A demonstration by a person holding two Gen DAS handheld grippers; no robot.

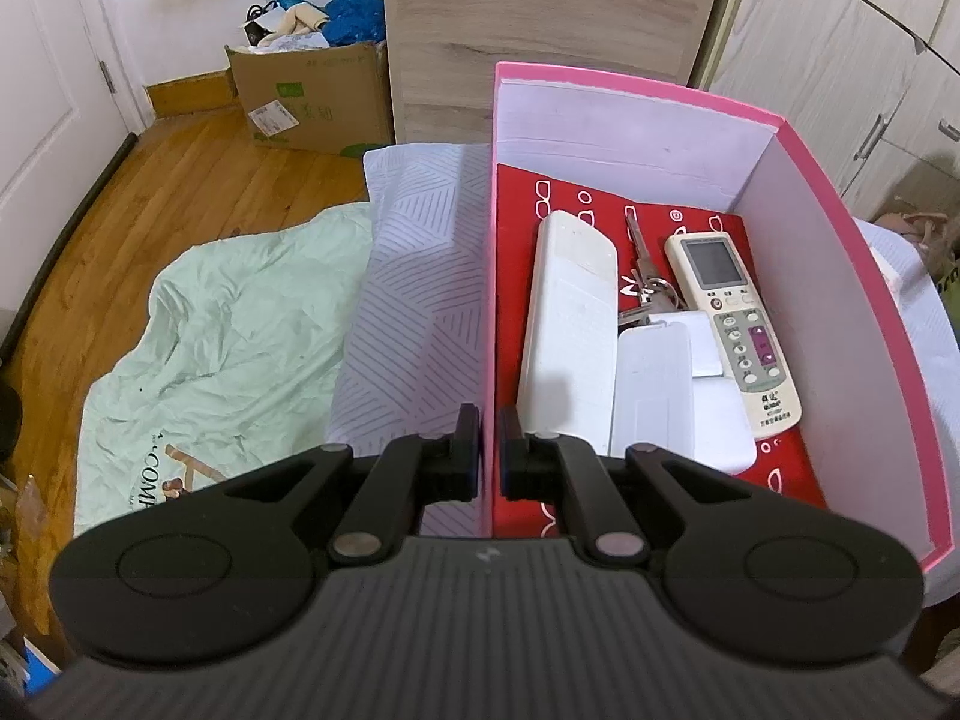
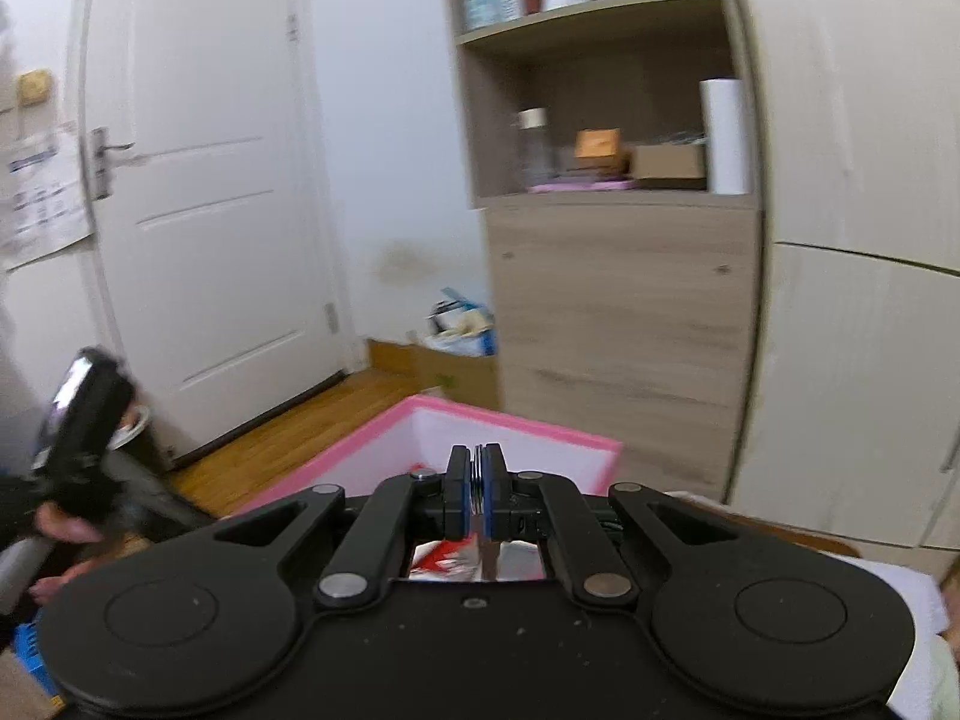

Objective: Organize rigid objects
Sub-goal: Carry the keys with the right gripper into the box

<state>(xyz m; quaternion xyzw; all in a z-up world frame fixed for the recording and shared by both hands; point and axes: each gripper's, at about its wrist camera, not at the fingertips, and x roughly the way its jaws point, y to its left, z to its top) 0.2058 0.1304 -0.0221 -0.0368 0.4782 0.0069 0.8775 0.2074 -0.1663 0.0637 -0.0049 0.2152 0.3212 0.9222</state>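
Wooden flooring and a white patterned cloth (image 1: 420, 276) carry a pink box (image 1: 840, 228). Left gripper (image 1: 491, 456) pinches the box's near wall. Inside lie a white remote (image 1: 570, 324), keys (image 1: 645, 282) and a grey-buttoned remote (image 1: 735, 324). Right gripper (image 2: 478, 495) clamps thin metal rings (image 2: 478, 480) above the box.

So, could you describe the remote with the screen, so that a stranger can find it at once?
Find the pink box with the red floor. Flat white things lie inside; the remote control lies nearest the right wall, right of the keys. It alone has a grey screen at its far end and coloured buttons below.
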